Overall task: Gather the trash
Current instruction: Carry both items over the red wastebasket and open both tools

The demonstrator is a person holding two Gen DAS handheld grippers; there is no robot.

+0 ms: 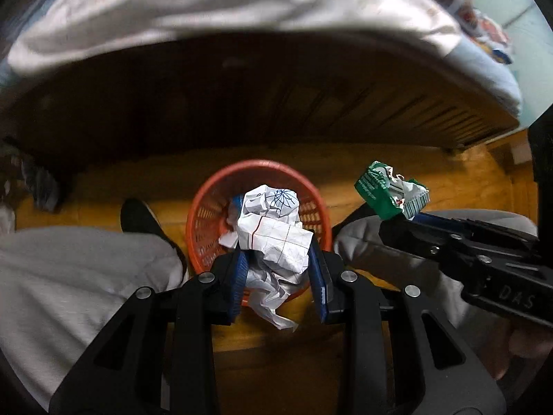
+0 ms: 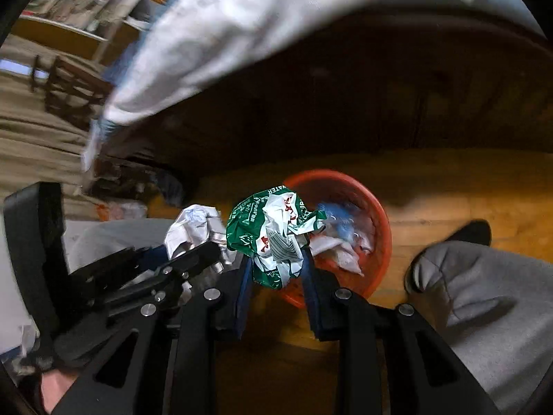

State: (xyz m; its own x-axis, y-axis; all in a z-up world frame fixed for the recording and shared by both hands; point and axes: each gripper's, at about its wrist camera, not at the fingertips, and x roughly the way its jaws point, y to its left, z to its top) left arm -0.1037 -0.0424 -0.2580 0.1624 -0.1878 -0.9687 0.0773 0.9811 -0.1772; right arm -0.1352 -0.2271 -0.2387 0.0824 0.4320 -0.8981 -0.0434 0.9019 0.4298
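My left gripper [image 1: 278, 263] is shut on a crumpled white paper ball [image 1: 273, 231] with ruled lines and blue ink, held right above a round red plastic basket [image 1: 204, 214] on the wooden floor. My right gripper [image 2: 276, 269] is shut on a crumpled green-and-white wrapper [image 2: 273, 238], held above the near left rim of the same red basket [image 2: 373, 214]. The basket holds white and blue scraps [image 2: 342, 228]. The wrapper [image 1: 390, 190] and right gripper show at the right of the left wrist view; the paper ball [image 2: 193, 224] shows at the left of the right wrist view.
A wooden bed frame [image 1: 276, 97] with a white sheet [image 1: 224, 0] stands just behind the basket. The person's grey-trousered legs [image 1: 69, 276] and black shoes [image 1: 141, 216] flank the basket. A chair and shelves [image 2: 69, 79] stand far left.
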